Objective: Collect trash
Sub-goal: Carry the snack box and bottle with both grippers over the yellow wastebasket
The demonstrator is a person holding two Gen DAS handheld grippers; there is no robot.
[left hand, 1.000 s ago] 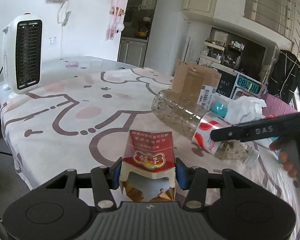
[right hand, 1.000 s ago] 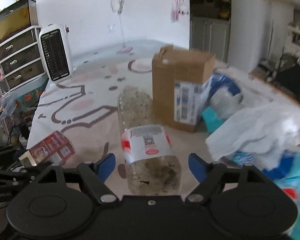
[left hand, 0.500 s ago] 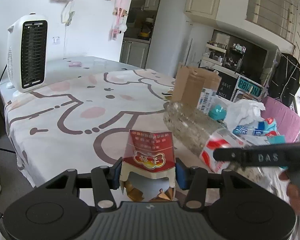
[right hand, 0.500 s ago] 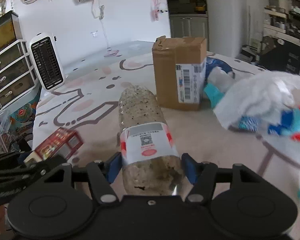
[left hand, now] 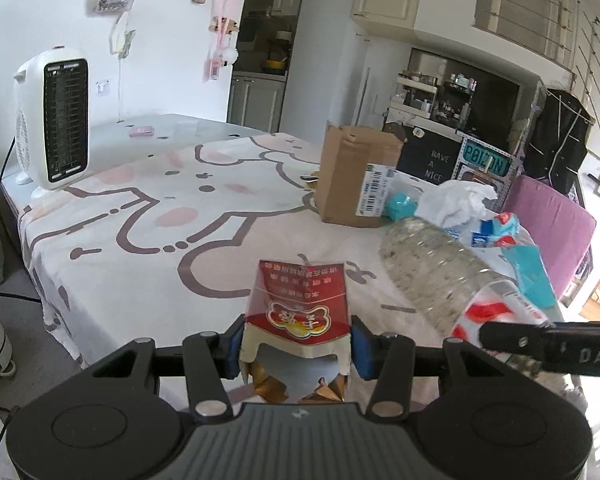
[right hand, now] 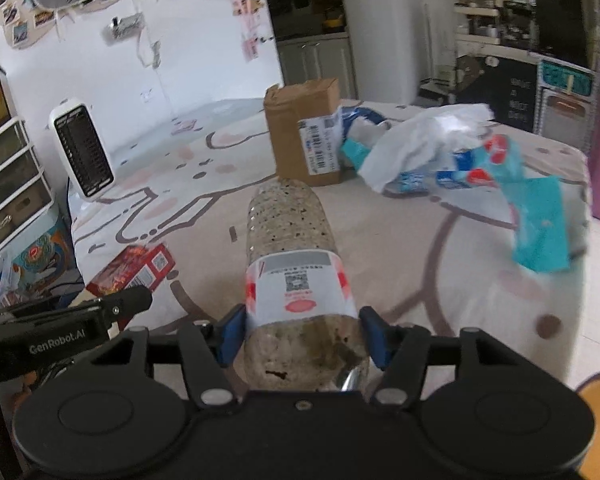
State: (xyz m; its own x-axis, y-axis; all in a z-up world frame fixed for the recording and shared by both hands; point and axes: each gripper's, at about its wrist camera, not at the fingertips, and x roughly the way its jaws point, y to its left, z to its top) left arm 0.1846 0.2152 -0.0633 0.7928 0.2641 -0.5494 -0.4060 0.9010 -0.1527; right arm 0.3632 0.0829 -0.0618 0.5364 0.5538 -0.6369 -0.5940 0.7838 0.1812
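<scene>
While we've got left gripper clamped on red carton, right gripper just closed round plastic bottle; cardboard box, tissue wad left.

**Layout of the desk, both wrist views**

Heater stands at upper left. Cardboard box occupies centre; crumpled wrappers lie right of it. Bottle lies before the box, carton at lower centre, left of the bottle.
</scene>
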